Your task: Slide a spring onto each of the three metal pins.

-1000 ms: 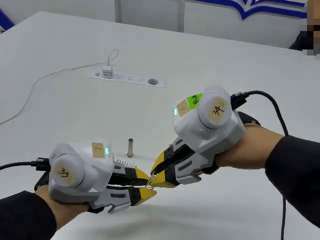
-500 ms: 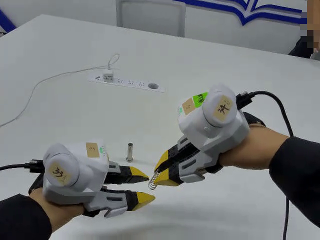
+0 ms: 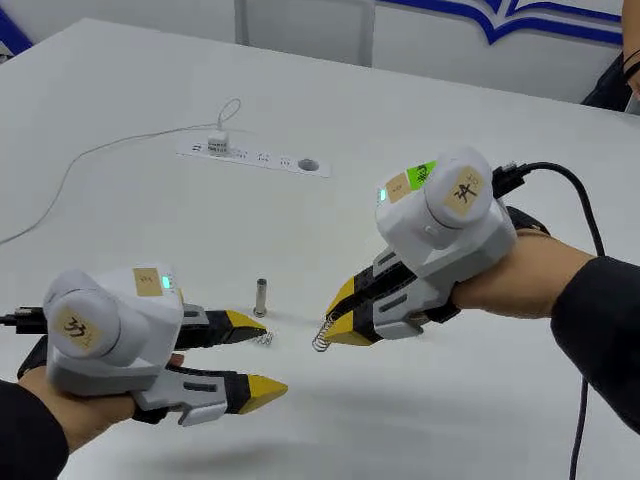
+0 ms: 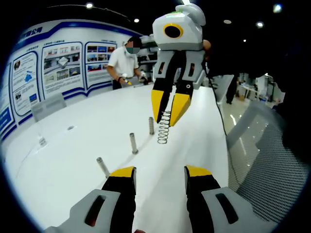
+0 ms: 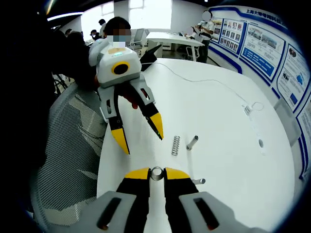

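Spring (image 3: 321, 338): now held by the right hand-held gripper (image 3: 336, 326) alone. Its yellow tips pinch one end coil, and the rest sticks out free just above the counter (image 3: 420, 420). A second ago both pairs of tips met on it. Since then the left hand-held gripper (image 3: 262, 352) has let go, backed off toward the person and spread wide, with nothing between its jaws. Reads as a hand-over or regrip finished, so the likely next job is lining the spring's free end over a pin.

Second spring (image 3: 263, 338) lies flat on the counter just beside the left gripper's upper tip; it was already there.

In the left gripper view the pins stand upright in a row: near pin (image 4: 102, 166), middle pin (image 4: 132, 143), far pin (image 4: 151, 125). Near and middle look bare; the far one is too small to tell. The held spring hangs close to the far pin, not on it. Judged: none clearly loaded yet.

Materials:
- Springs: thin bright wire, open coils, light. Probably flexy and could ping out of a tip pinch.
- Pins: short grey metal cylinders, smooth.
- Counter: white, flat, smooth.
- Gripper bodies: hard white plastic, black jaws, yellow wedge tips.

Farther out: white power strip (image 3: 255, 157) with a thin white cable (image 3: 100, 152).
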Action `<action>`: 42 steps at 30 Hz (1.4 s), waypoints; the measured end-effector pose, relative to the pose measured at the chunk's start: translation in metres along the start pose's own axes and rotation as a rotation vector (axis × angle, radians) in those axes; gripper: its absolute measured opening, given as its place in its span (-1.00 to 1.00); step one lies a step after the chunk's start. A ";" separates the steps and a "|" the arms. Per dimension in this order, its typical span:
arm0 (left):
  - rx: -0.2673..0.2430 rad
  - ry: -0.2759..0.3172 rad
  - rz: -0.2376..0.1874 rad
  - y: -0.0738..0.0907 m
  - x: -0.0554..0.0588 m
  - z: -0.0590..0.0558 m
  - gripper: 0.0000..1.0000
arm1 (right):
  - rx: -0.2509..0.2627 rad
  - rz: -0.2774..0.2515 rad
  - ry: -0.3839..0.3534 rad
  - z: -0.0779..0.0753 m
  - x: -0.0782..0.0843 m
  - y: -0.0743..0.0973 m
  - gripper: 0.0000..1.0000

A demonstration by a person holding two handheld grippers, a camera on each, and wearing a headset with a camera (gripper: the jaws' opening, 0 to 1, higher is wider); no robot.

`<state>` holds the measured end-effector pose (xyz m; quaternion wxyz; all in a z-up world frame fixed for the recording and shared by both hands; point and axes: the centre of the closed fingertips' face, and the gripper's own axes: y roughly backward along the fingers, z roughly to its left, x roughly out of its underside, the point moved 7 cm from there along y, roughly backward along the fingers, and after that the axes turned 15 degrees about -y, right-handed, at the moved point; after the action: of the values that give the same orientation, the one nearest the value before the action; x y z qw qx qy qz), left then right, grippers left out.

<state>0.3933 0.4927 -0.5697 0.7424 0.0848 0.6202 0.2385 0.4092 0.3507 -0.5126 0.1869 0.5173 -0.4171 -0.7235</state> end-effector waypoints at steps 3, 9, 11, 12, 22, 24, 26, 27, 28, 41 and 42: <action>-0.021 0.009 0.007 0.007 0.003 0.003 -0.16 | 0.016 0.001 -0.006 -0.005 0.000 0.002 -0.77; -0.068 0.039 0.015 0.021 0.008 0.010 -0.06 | 0.058 0.001 -0.024 -0.021 -0.001 0.009 -0.77; -0.080 0.047 0.012 0.024 0.010 0.012 -0.04 | 0.075 0.001 -0.034 -0.027 0.000 0.010 -0.77; -0.088 0.050 0.012 0.025 0.010 0.012 -0.04 | 0.085 0.002 -0.040 -0.030 0.001 0.011 -0.77; -0.107 0.072 0.009 0.026 0.013 0.009 0.01 | 0.141 0.013 -0.086 -0.056 0.002 0.010 -0.77; -0.107 0.074 0.011 0.026 0.015 0.008 0.03 | 0.158 0.017 -0.093 -0.061 0.003 0.010 -0.77; -0.108 0.079 0.014 0.026 0.016 0.007 0.04 | 0.163 0.021 -0.104 -0.065 0.004 0.009 -0.77; -0.108 0.081 0.014 0.026 0.016 0.007 0.04 | 0.166 0.021 -0.112 -0.067 0.005 0.008 -0.77; -0.108 0.082 0.015 0.025 0.016 0.006 0.05 | 0.169 0.023 -0.116 -0.068 0.005 0.007 -0.77; -0.108 0.088 0.018 0.023 0.016 0.005 0.07 | 0.160 0.053 -0.142 -0.077 0.005 -0.010 -0.76; -0.108 0.089 0.018 0.023 0.016 0.005 0.07 | 0.160 0.057 -0.142 -0.077 0.005 -0.012 -0.76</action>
<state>0.3943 0.5210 -0.5733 0.7156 0.0395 0.6380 0.2818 0.4790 0.3228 -0.5339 0.1355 0.4658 -0.5003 -0.7172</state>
